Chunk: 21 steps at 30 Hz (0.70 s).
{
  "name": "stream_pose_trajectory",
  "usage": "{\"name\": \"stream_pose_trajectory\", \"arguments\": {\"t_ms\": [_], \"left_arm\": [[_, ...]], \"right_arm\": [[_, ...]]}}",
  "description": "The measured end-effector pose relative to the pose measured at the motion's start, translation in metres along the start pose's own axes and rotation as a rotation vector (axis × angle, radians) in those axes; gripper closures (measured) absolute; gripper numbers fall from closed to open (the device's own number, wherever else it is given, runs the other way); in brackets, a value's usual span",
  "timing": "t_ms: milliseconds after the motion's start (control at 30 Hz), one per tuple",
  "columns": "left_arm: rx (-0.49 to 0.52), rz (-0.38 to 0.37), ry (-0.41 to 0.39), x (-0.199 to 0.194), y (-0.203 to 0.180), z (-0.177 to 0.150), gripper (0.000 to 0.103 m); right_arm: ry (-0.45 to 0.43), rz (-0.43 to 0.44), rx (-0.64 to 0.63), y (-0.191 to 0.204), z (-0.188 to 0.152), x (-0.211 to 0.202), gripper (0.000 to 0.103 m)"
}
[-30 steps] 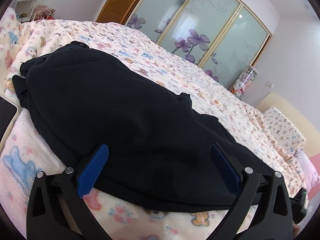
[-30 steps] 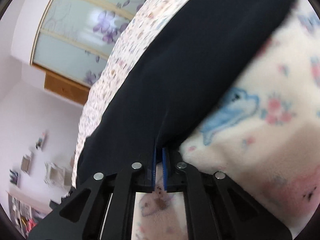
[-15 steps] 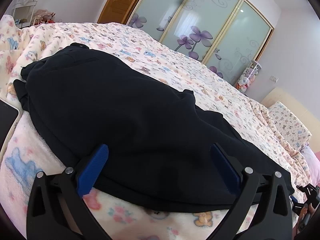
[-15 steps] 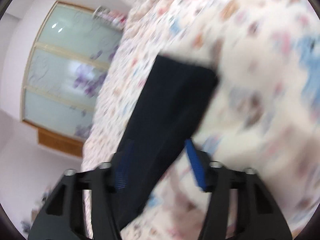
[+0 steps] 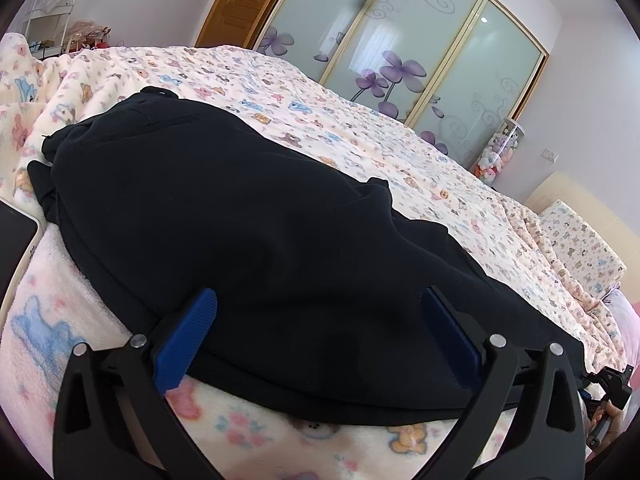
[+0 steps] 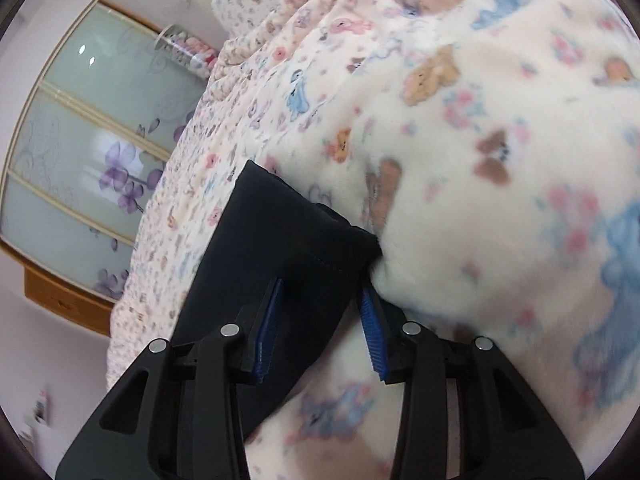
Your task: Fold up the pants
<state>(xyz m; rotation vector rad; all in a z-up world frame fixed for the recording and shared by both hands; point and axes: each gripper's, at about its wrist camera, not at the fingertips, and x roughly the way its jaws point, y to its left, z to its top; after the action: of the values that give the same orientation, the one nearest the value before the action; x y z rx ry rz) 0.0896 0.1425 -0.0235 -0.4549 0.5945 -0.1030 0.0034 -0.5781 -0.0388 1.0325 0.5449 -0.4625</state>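
Pants (image 5: 248,232) lay soft and floppy on the bed (image 5: 360,128); left tongs (image 5: 318,336) spread wide, right tongs (image 6: 320,320) closing around the hem, the likeliest hold.

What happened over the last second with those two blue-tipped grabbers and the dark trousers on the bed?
The right gripper let go of the edge of the black fabric pants it had pinched, then slid along to the hemmed leg end, which now lies between its closing jaws, not yet pinched. The left gripper stayed wide open over the pants, which kept their place on the teddy-bear-print fleece blanket.
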Motion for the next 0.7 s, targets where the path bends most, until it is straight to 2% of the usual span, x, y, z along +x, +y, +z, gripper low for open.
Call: {"name": "stream_pose_trajectory", "arguments": {"t_ms": [33, 100, 167, 267, 367, 433, 500, 533, 600, 700], "left_arm": [[0.002, 0.002, 0.000, 0.000, 0.000, 0.000, 0.002], [0.004, 0.005, 0.001, 0.001, 0.000, 0.000, 0.002], [0.004, 0.006, 0.001, 0.001, -0.001, 0.000, 0.002], [0.005, 0.006, 0.001, 0.001, -0.001, 0.000, 0.002], [0.008, 0.011, 0.003, 0.001, -0.001, 0.000, 0.002], [0.008, 0.010, 0.003, 0.001, 0.000, 0.000, 0.002], [0.009, 0.010, 0.003, 0.001, -0.001, 0.000, 0.002], [0.009, 0.009, 0.004, 0.001, -0.001, 0.000, 0.002], [0.010, 0.008, 0.004, 0.001, -0.001, 0.000, 0.002], [0.010, 0.009, 0.004, 0.001, -0.002, 0.000, 0.002]], "right_arm": [[-0.004, 0.006, -0.016, -0.001, 0.000, 0.001, 0.062], [-0.014, -0.008, -0.071, 0.001, 0.000, 0.002, 0.071], [-0.028, 0.002, -0.109, 0.004, 0.000, -0.001, 0.088], [-0.075, 0.006, -0.160, 0.016, 0.002, -0.007, 0.091], [-0.167, 0.020, -0.296, 0.039, -0.002, -0.022, 0.093], [-0.216, -0.013, -0.386, 0.051, -0.004, -0.026, 0.094], [-0.190, -0.076, -0.392, 0.049, -0.003, -0.017, 0.094], [-0.142, -0.109, -0.360, 0.042, 0.000, -0.006, 0.094], [-0.085, -0.131, -0.304, 0.028, 0.002, 0.007, 0.094], [-0.079, -0.139, -0.310, 0.026, -0.001, 0.006, 0.093]]}}
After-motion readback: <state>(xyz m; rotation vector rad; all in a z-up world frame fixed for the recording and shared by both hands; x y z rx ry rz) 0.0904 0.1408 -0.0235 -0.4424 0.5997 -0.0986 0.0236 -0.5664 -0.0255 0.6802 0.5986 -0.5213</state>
